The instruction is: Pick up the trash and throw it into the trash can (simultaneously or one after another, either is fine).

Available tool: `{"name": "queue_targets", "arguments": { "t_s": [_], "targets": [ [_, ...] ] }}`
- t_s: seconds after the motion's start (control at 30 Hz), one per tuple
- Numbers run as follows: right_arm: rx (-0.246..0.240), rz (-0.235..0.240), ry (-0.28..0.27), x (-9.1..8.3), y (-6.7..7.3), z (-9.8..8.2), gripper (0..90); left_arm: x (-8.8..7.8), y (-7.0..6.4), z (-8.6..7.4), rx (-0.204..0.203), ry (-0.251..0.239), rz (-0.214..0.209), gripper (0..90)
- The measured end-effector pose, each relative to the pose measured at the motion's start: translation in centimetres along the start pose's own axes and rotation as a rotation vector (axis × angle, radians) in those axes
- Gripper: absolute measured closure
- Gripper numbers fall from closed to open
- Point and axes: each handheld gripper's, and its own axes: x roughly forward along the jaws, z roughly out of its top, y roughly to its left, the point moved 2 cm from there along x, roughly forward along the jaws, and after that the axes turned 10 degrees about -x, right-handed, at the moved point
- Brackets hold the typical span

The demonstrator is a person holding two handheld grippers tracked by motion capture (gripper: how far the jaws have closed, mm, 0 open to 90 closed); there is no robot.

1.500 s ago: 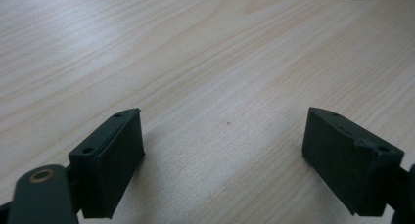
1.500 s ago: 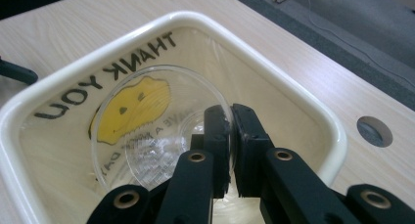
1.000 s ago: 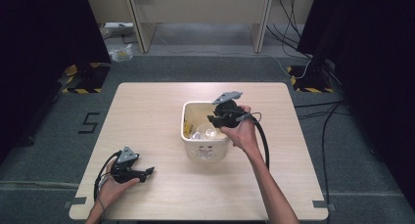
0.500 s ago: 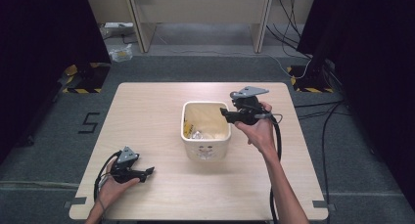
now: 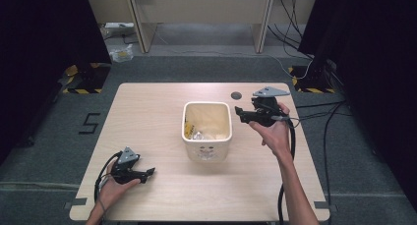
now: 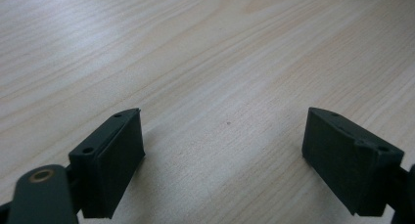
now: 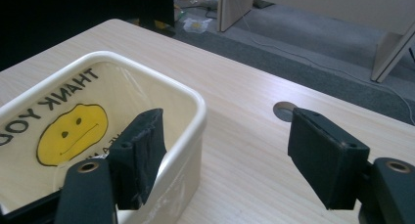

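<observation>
Jaws of the right gripper point(image 5: 239, 111), just opening and empty beside the bin point(image 5: 207, 130), could clip its rim and tip it; the left gripper point(image 5: 149, 172) rests released on the surface point(image 5: 147, 117).

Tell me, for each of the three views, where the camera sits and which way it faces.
High view: above the person's side, looking forward and down on the table; both forearms, left gripper and right gripper show.
Left gripper view: rides the left gripper, facing bare tabletop; open jaws show.
Right gripper view: rides the right gripper, facing the bin; jaws, just opened, hold nothing.
Shared: high and right gripper views both show the bin and the table's round hole.
</observation>
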Motion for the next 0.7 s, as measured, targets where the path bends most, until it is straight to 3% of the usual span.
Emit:
{"name": "queue_targets", "arguments": {
  "t_s": [0.7],
  "targets": [
    [0.026,-0.082,0.020,-1.5,-1.6,-2.4,20.3,0.0,0.0,0.0,0.000,-0.002,0.000,14.2]
  ]
}}
